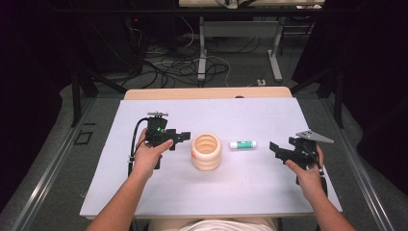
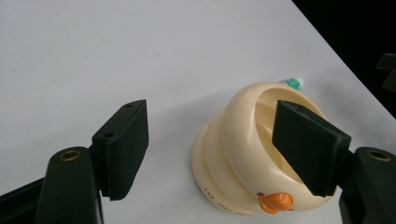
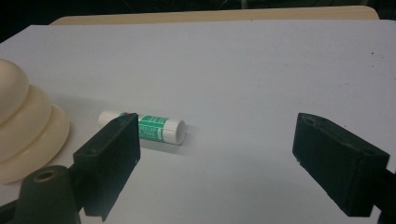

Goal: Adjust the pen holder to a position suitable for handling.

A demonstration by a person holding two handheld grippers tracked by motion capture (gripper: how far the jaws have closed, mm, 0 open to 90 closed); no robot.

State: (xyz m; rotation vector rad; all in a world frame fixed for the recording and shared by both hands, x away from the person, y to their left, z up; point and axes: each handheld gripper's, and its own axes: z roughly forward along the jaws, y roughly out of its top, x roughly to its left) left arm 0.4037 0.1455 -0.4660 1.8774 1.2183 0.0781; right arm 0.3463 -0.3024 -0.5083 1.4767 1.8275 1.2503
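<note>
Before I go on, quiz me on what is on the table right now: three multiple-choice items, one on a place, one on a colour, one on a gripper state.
1. Where does the glue stick lie?
A. inside the cream cup
B. on the table, between the cream cup and the right gripper
C. in the left gripper

2. What colour is the small knob low on the cream cup?
A. orange
B. blue
C. black

3. How do the jaws of the left gripper stand?
A. shut on the glue stick
B. shut on nothing
C. open, close to the cup

Answers: 1 B, the high view shows it flat on the white table, apart from the cup, with the right gripper farther on. 2 A, the left gripper view shows it orange. 3 C, its jaws stand wide apart, gripping nothing.
</note>
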